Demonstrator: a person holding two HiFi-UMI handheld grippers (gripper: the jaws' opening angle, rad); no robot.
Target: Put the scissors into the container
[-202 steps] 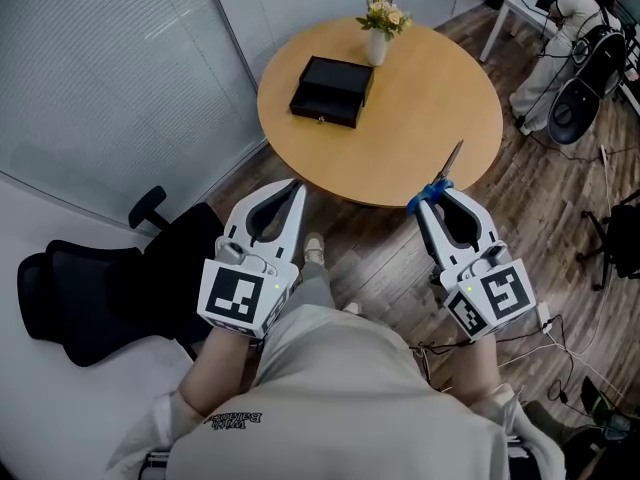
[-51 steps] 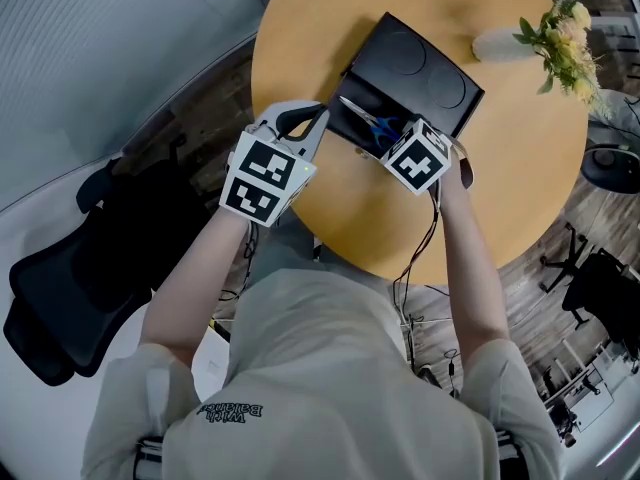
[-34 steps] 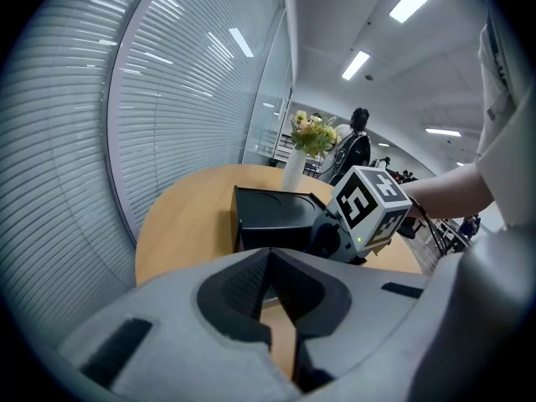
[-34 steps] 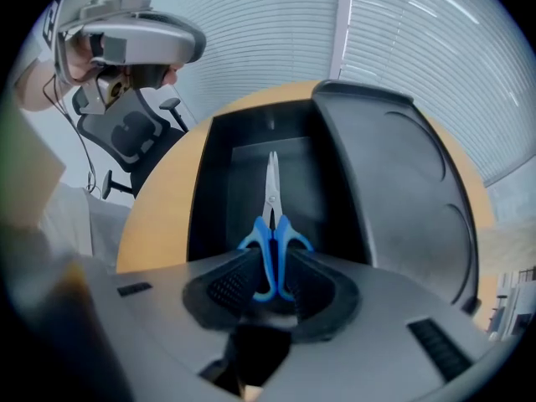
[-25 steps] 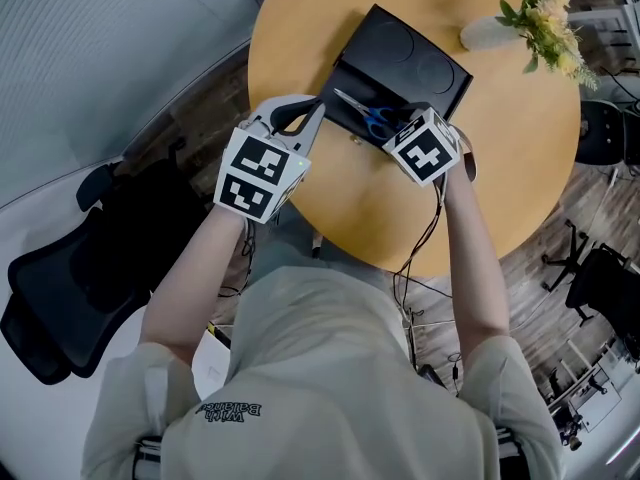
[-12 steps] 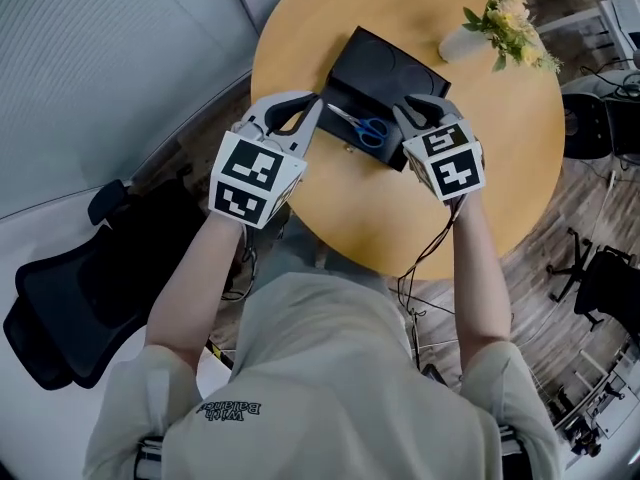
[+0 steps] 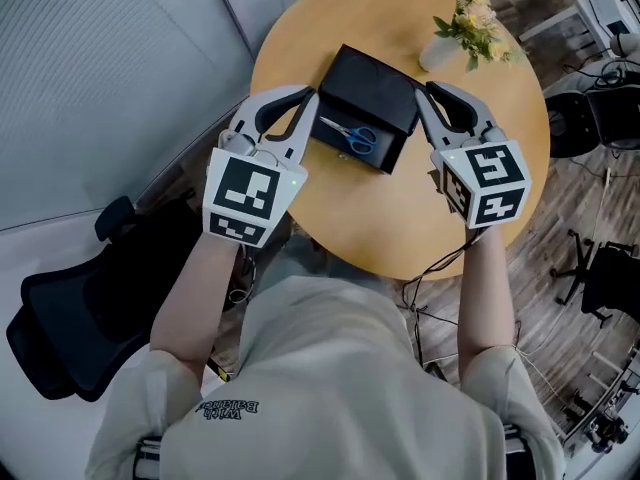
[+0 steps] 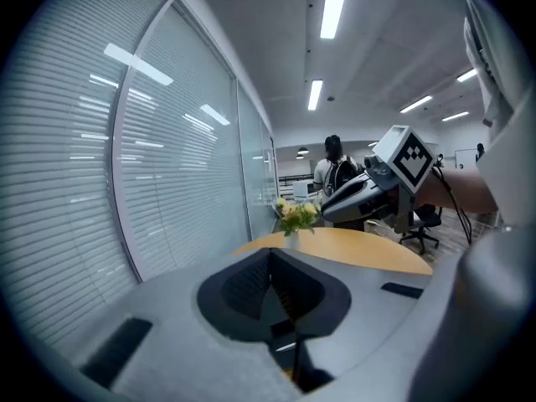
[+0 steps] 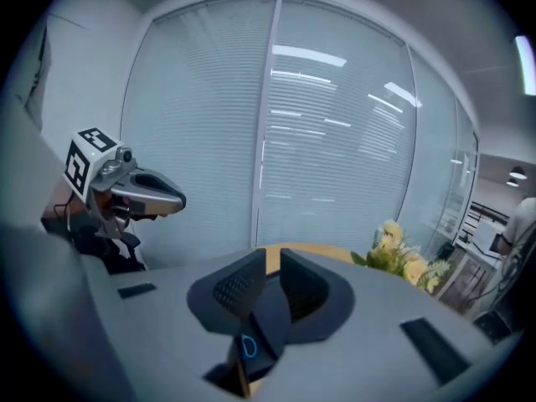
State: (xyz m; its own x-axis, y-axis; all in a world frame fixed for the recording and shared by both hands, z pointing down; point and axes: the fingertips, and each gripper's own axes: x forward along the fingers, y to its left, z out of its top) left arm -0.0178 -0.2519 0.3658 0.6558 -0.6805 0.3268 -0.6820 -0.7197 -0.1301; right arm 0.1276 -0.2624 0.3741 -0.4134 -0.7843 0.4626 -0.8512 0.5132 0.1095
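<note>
Blue-handled scissors [image 7: 350,135] lie loose in the open drawer of the black box container [image 7: 372,96] on the round wooden table [image 7: 400,208]. My left gripper [image 7: 312,95] hovers at the container's left side, shut and empty. My right gripper [image 7: 422,92] hovers at its right side, jaws a narrow gap apart with nothing between them. In the right gripper view a blue handle loop [image 9: 249,347] shows low beneath my right gripper [image 9: 272,266], with the left gripper [image 9: 138,193] at far left. In the left gripper view the pads of my left gripper [image 8: 270,262] touch.
A white vase of yellow flowers [image 7: 462,26] stands at the table's far right edge. A black office chair [image 7: 70,308] sits on the floor at lower left. Blinds and glass walls lie beyond the table. A person [image 8: 335,167] stands far off.
The right gripper carried the scissors to the drawer, let them go and pulled back to the right. The left gripper stayed by the container's left side.
</note>
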